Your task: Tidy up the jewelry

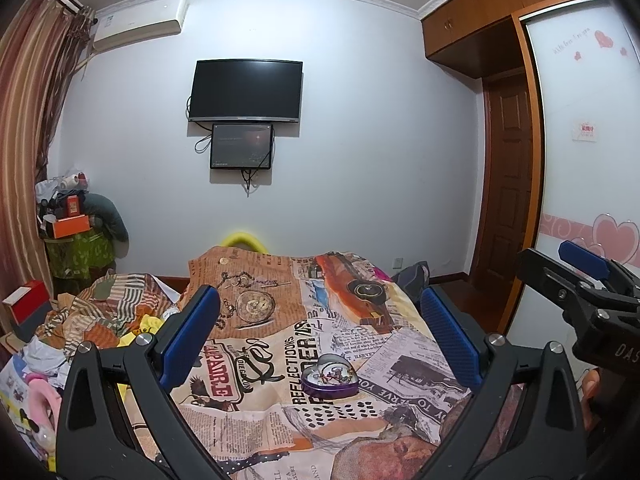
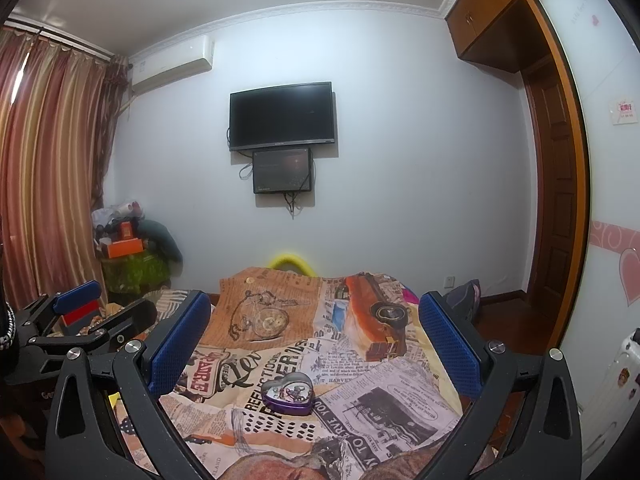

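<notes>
A purple heart-shaped tin [image 1: 330,378] [image 2: 288,394] lies on the printed bedspread [image 1: 280,408] [image 2: 360,408], lid off, with tangled jewelry inside. My left gripper [image 1: 320,340] is held above the bed with both blue pads wide apart, the tin lying ahead between them and nothing held. My right gripper [image 2: 316,344] is likewise open and hovers over the bed, the tin low between its fingers. Each gripper shows in the other's view: the right gripper [image 1: 580,280] at the right edge, the left gripper [image 2: 80,316] at the left edge.
A heap of clothes and toys [image 1: 60,340] lies left of the bed. A cluttered stand [image 2: 128,256] with boxes stands by the curtain [image 2: 48,168]. A television [image 2: 280,116] hangs on the far wall. A wardrobe and door [image 1: 508,160] are at the right.
</notes>
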Demonstrator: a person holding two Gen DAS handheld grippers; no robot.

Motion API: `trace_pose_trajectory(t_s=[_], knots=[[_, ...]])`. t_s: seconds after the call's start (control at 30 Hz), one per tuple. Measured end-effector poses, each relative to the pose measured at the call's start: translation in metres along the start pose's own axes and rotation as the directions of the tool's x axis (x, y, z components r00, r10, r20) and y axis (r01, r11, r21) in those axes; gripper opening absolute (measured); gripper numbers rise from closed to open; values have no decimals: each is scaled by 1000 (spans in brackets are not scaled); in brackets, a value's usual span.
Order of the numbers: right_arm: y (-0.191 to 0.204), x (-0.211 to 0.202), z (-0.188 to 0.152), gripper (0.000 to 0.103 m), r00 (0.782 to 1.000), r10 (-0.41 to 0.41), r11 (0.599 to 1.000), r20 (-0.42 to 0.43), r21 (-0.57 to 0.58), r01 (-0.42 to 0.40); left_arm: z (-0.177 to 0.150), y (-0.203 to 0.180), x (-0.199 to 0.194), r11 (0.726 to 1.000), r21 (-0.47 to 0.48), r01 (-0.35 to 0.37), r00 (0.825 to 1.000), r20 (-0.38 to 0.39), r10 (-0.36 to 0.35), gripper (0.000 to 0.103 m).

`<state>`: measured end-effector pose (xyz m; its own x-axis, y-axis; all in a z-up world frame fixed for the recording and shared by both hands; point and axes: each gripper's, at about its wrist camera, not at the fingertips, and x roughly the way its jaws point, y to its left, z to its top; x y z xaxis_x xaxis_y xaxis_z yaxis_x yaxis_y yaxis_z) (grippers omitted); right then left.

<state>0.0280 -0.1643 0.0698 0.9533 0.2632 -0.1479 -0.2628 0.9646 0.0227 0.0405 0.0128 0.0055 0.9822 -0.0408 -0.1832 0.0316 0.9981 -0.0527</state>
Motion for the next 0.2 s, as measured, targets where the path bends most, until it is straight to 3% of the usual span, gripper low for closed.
trace_pose_trajectory(t_s=[0.2], knots=[[-1, 2, -2, 103, 1000, -2, 1000, -12, 3, 2, -2, 1, 4, 1000, -3, -2, 1000, -6, 2, 101]])
